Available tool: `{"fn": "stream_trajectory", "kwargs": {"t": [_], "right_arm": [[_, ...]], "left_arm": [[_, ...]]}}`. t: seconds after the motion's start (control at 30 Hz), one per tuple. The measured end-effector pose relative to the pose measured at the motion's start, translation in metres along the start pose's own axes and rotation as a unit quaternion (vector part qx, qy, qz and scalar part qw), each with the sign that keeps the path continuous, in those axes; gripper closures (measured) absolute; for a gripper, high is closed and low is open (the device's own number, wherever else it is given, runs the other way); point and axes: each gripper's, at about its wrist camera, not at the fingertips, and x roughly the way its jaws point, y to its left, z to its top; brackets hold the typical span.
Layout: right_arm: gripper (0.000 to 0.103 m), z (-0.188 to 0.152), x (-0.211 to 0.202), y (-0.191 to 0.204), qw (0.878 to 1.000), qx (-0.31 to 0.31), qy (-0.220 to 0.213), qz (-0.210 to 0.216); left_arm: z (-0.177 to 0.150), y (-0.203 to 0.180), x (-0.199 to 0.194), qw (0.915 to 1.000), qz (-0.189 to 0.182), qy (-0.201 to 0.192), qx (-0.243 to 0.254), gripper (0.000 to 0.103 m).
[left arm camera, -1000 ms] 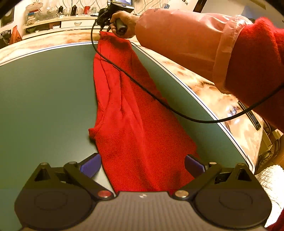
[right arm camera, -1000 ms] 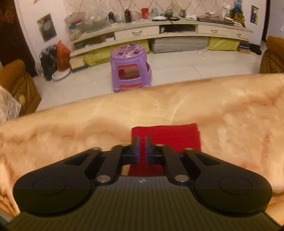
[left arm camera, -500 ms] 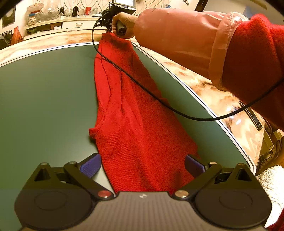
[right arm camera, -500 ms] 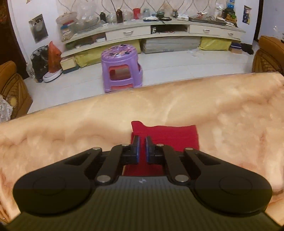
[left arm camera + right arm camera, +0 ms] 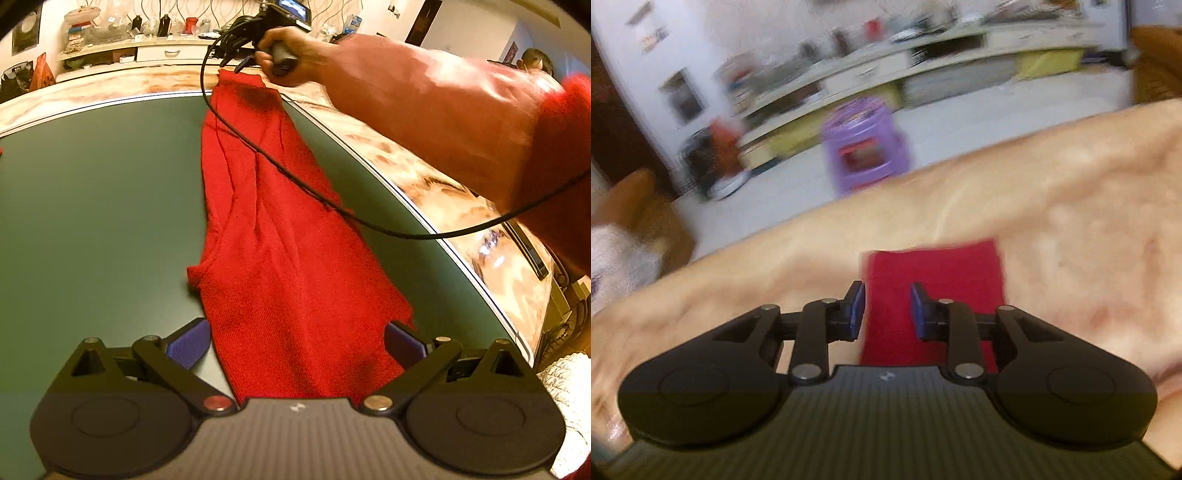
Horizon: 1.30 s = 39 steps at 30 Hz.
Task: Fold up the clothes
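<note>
Green table (image 5: 92, 206) w/ marble rim carries the red garment (image 5: 280, 258), long axis running from near edge to far edge. Left claw (image 5: 295, 343) sits wide open, straddling the near hem w/o pinching it. Right claw (image 5: 888, 310) at the far end has just been opening; cloth lies under the gap, not pinched. Right's nearer the far end, so prob. it regrips there.

Left wrist cam: low over green table top (image 5: 92, 221), near end of red garment (image 5: 295, 288), looking along it to the far end and right hand (image 5: 291, 62). Right wrist cam: close above that far end (image 5: 934, 269), tilted down, facing out over marble edge (image 5: 1071, 221) into room, blurred. Overlap: garment's far end, marble border, back shelf.
</note>
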Motion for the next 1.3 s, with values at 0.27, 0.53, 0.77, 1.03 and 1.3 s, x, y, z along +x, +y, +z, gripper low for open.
{"fn": "stream_trajectory", "kwargs": {"t": [0.27,0.53,0.77,1.03,1.3], "right_arm": [[0.071,-0.059,-0.06,0.045,0.987,-0.144,0.071,0.004],[0.071,-0.077,-0.055,0.07,0.979,-0.171,0.104,-0.024],[0.099,-0.082,-0.045,0.071,0.975,-0.194,0.105,-0.041],[0.099,-0.068,-0.051,0.058,0.988,-0.121,0.095,0.006],[0.083,-0.069,-0.055,0.036,0.994,-0.058,0.088,0.04]], "left_arm": [[0.007,-0.002,0.003,0.9997,0.019,0.007,-0.012,0.003],[0.005,0.004,0.0,0.9995,0.018,0.001,-0.028,0.004],[0.001,0.005,-0.005,0.9995,0.015,-0.007,-0.026,0.004],[0.0,0.001,-0.005,0.9994,0.023,-0.004,-0.024,0.004],[-0.001,0.002,-0.007,0.999,0.025,-0.004,-0.037,0.004]]}}
